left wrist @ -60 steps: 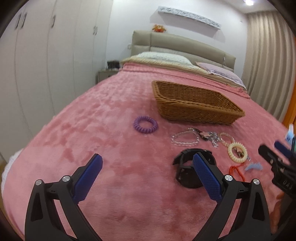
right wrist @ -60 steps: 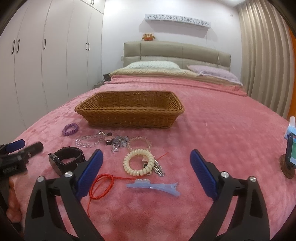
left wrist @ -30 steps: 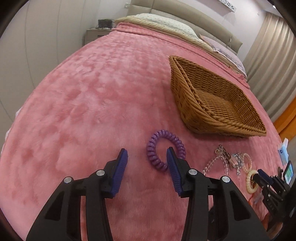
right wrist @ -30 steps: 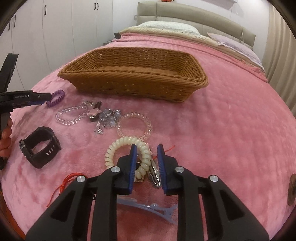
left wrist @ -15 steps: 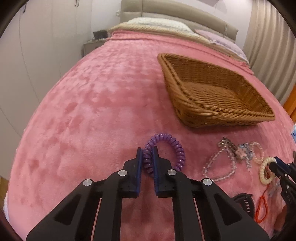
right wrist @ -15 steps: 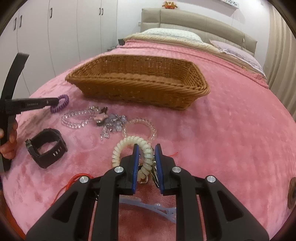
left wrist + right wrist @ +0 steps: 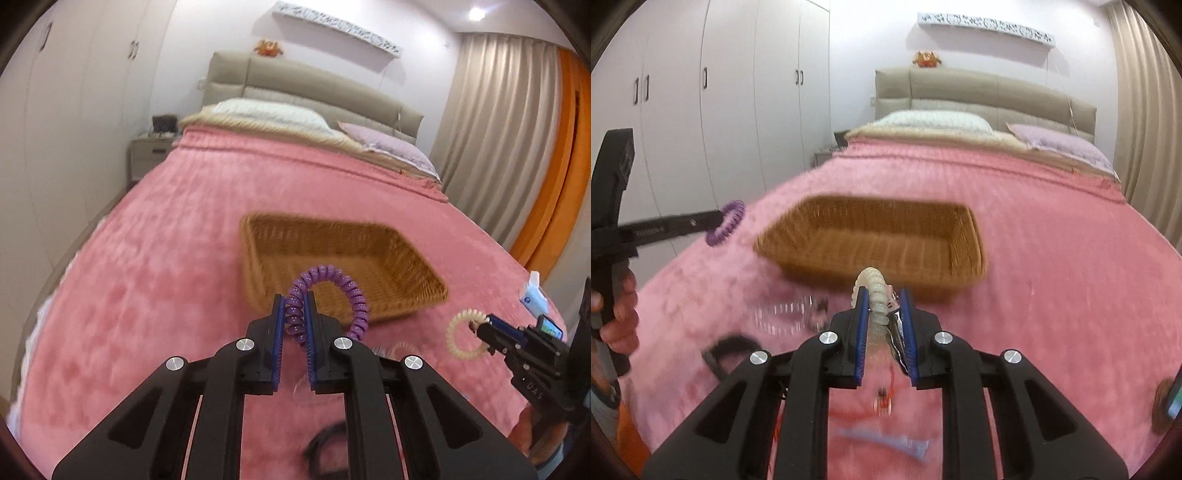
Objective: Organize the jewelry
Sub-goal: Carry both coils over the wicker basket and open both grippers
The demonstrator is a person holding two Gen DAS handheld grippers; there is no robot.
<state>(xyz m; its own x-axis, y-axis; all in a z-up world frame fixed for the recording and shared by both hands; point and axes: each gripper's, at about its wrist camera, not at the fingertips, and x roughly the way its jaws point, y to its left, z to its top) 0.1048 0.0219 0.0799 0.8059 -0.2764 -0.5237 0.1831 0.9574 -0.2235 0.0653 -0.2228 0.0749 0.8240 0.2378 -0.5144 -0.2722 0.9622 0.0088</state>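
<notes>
Purple coiled plastic hair tie (image 7: 325,295) pinched in left hand-held gripper (image 7: 294,328), raised above pink plush bed blanket (image 7: 177,266) before brown woven wicker basket (image 7: 343,258). Cream coiled plastic bracelet (image 7: 875,295) clamped in right hand-held gripper (image 7: 883,325), likewise lifted near basket.

A pink blanket (image 7: 1052,258) covers the bed. At its head lie a white pillow (image 7: 934,120) and a lilac pillow (image 7: 1060,144), both against a beige padded headboard (image 7: 982,90) (an orange toy (image 7: 926,58) sits on top). White wardrobe doors (image 7: 738,96) line the left wall; grey curtains (image 7: 495,122) hang at the right
</notes>
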